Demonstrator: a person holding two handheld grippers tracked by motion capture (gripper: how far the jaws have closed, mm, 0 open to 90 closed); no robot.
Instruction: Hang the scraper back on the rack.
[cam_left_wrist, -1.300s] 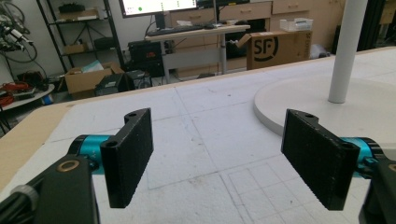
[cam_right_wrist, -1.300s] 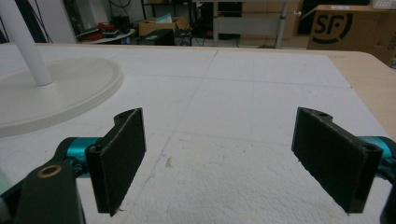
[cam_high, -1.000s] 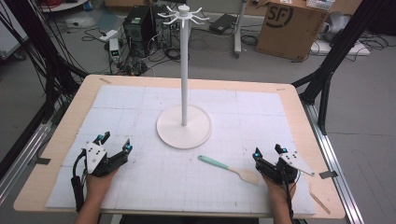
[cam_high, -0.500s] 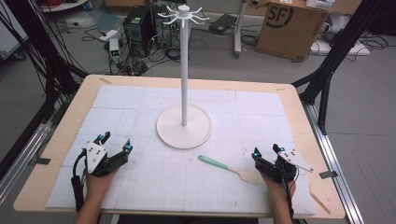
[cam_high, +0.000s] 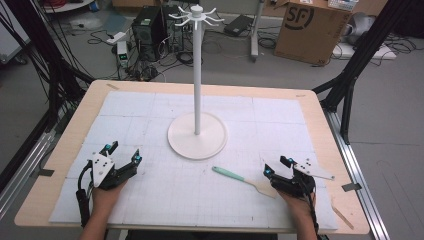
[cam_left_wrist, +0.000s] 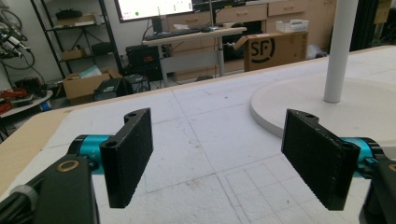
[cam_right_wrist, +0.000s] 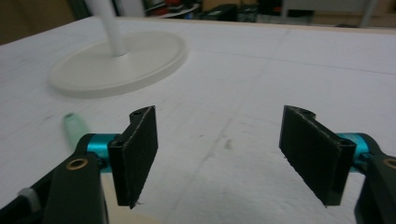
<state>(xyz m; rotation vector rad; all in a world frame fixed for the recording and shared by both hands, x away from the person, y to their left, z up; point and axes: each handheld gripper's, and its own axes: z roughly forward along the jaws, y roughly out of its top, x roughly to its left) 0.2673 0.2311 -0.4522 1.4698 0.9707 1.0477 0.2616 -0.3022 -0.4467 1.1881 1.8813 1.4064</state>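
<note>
A white hanger stand with a round base, a tall pole and hooks on top stands mid-table. A spatula with a mint-green handle and a beige blade lies flat to the base's front right. Its blade end lies just left of my right gripper. That gripper is open; its jaws have just been closing a little, with nothing between them. In the right gripper view the gripper faces bare mat, with the green handle off to its left. My left gripper rests open and empty at the front left, and in its own view the stand's base lies ahead to the right.
A white gridded mat covers the wooden table. Black frame posts stand at both sides. Beyond the far edge are a cardboard box, a computer tower and cables on the floor.
The right gripper's jaws stand slightly closer together than a second ago. Both hands, the spatula and the stand have kept their places.
</note>
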